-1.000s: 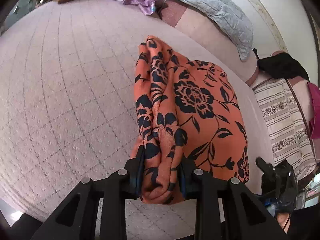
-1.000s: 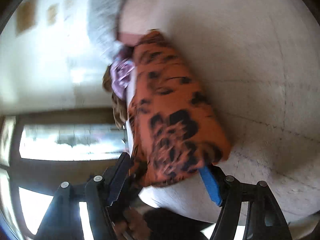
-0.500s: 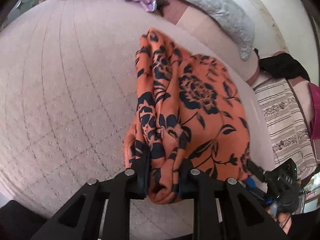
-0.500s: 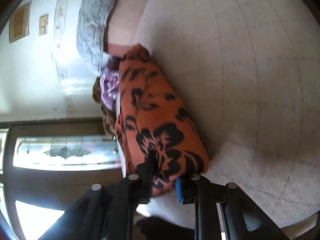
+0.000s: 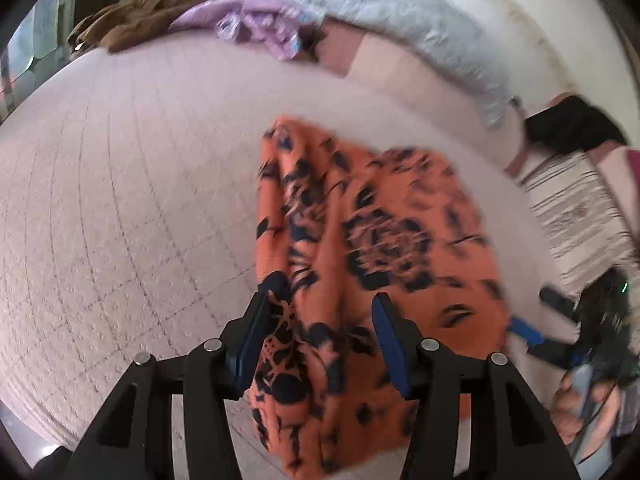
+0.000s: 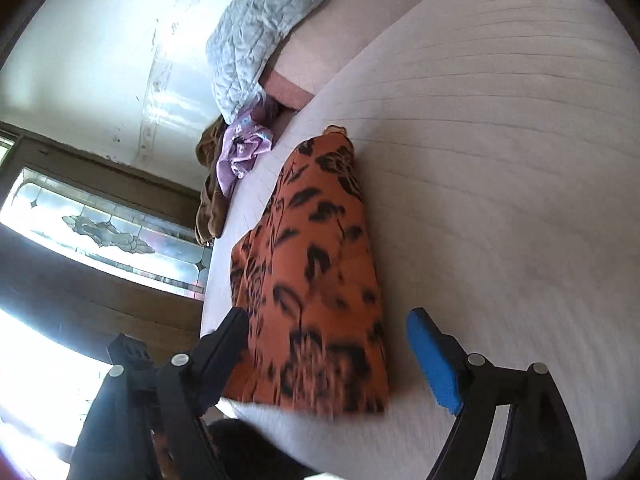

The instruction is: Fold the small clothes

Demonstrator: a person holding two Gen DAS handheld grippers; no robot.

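Note:
An orange garment with a dark floral print [image 5: 400, 240] lies folded on the pale pink bedcover [image 5: 120, 200]. My left gripper [image 5: 320, 312] is at its near, bunched edge. Its jaws are opening, and slack fabric lies between them without being pinched. In the right wrist view the same garment [image 6: 320, 280] lies lengthwise ahead. My right gripper [image 6: 326, 316] has its jaws opening wide over the garment's near end; the blue pad [image 6: 432, 360] stands clear of the cloth. The left wrist view shows the right gripper [image 5: 540, 314] at the garment's right edge, with a hand [image 5: 580, 400] on it.
At the bed's head are a grey quilted pillow [image 5: 420, 12], a crumpled purple garment [image 5: 256, 24] and a brown one [image 5: 160, 12]. To the right lie a black item [image 5: 572, 128] and a striped cloth [image 5: 572, 208]. A window [image 6: 100, 232] lies beyond the bed's edge.
Both grippers were shut on the garment's near edge and have let go. The jaws now stand apart, the right one has rolled and drawn back, and the cloth rests on the bed.

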